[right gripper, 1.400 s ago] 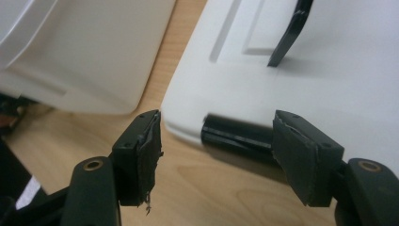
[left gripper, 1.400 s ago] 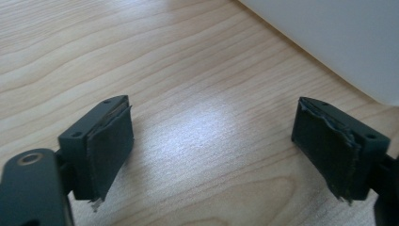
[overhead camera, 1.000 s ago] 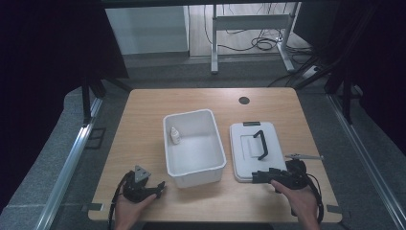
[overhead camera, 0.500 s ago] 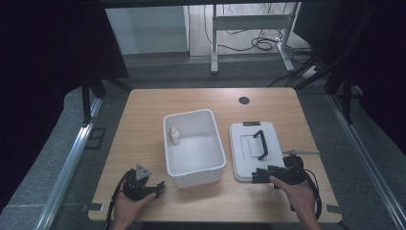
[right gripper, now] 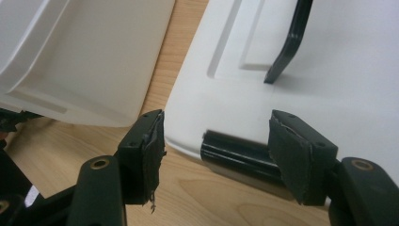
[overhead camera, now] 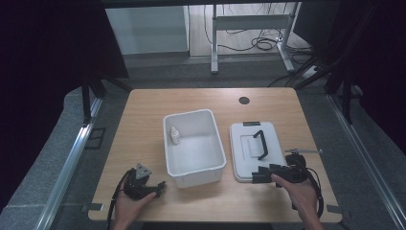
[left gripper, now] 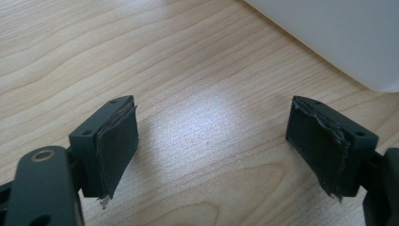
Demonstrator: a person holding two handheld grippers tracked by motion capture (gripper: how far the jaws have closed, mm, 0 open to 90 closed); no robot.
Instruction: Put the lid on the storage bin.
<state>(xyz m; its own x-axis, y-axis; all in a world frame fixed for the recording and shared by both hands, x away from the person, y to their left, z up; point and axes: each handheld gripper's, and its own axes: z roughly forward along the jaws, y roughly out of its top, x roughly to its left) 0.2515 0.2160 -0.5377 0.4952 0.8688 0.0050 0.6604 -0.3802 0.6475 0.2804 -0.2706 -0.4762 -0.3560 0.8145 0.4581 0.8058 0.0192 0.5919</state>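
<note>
wooden table, dim room: lid flat, right of the white bin.
right gripper, jaws apart, at the lid's near-edge black latch; lid's long axis runs away from it. left gripper idle, spread wide.

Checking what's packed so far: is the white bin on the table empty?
No: in the high view a small white bottle stands inside the white bin, near its left wall.

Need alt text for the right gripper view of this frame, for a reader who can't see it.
The right gripper, jaws open, sits at the near edge of a white lid, its pads either side of the lid's black latch without gripping it. The lid's black handle shows above, and the white bin stands to the left on the wooden table.
</note>
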